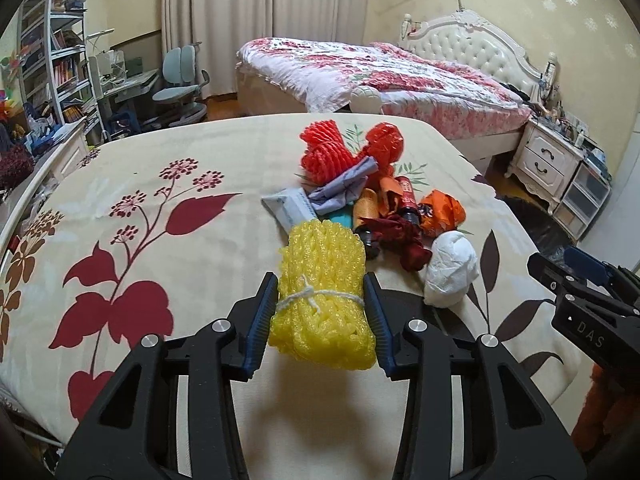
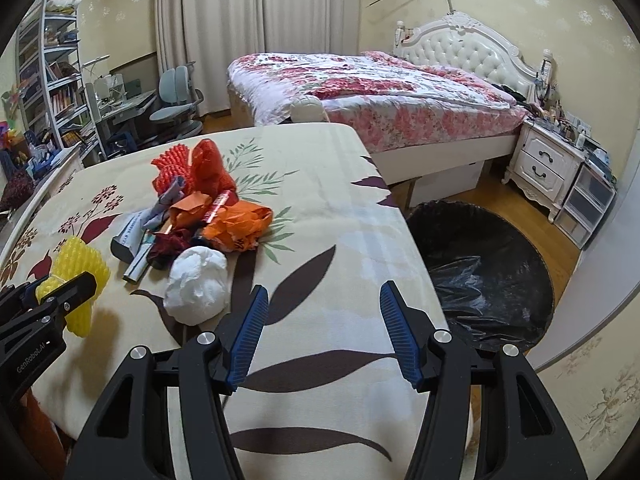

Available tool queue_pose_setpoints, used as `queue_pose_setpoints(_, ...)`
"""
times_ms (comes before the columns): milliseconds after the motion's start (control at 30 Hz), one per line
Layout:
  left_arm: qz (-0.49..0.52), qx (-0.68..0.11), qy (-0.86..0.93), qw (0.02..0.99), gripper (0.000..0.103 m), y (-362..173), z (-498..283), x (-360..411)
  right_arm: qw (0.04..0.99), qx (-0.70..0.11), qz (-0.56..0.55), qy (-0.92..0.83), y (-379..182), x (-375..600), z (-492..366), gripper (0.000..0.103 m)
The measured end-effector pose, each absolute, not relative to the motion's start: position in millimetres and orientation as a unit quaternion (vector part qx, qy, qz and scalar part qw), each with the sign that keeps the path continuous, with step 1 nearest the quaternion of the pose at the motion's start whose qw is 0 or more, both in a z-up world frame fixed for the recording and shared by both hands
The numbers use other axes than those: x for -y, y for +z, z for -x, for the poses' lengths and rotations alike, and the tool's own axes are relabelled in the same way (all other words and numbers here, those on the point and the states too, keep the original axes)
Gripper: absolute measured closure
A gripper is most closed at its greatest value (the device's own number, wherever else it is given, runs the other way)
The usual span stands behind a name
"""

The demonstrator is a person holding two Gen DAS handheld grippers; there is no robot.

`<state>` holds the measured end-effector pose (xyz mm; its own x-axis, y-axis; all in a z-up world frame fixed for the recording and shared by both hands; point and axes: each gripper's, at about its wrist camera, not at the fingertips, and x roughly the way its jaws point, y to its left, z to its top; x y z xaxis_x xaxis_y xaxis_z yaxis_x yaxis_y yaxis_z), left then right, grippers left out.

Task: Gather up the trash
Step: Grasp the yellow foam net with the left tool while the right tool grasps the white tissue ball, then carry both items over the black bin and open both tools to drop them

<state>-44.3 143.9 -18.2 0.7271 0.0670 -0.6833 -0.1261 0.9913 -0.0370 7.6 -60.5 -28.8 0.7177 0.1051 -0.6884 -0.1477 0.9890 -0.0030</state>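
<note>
While our left gripper (image 1: 320, 312) clamps the yellow foam net (image 1: 322, 296) near the table's (image 2: 320, 216) front edge, our right gripper (image 2: 320, 336) hangs jaws apart.

walls: cream floral wallpaper (image 2: 520, 8) | curtains (image 2: 240, 20) drawn | bed (image 2: 380, 92) | wood floor (image 2: 516, 204)
</note>
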Motion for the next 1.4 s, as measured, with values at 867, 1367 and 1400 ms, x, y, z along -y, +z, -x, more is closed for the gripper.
queue_pose_setpoints(867, 0.072, -0.380, 0.089, 0.918, 0.061, -36, 40, -181, 0.905, -0.399, 0.031, 0.147, -50, 4, -21, 0.066)
queue_pose_setpoints(1367, 0.056, -0.364, 0.042, 0.929, 0.061, -16, 20, -126, 0.922, -0.375, 0.018, 0.094, -32, 66, -21, 0.066)
queue_pose_setpoints(1400, 0.053, -0.362, 0.036, 0.930, 0.061, -14, 17, -120, 0.923, -0.374, 0.016, 0.090, -31, 71, -21, 0.066)
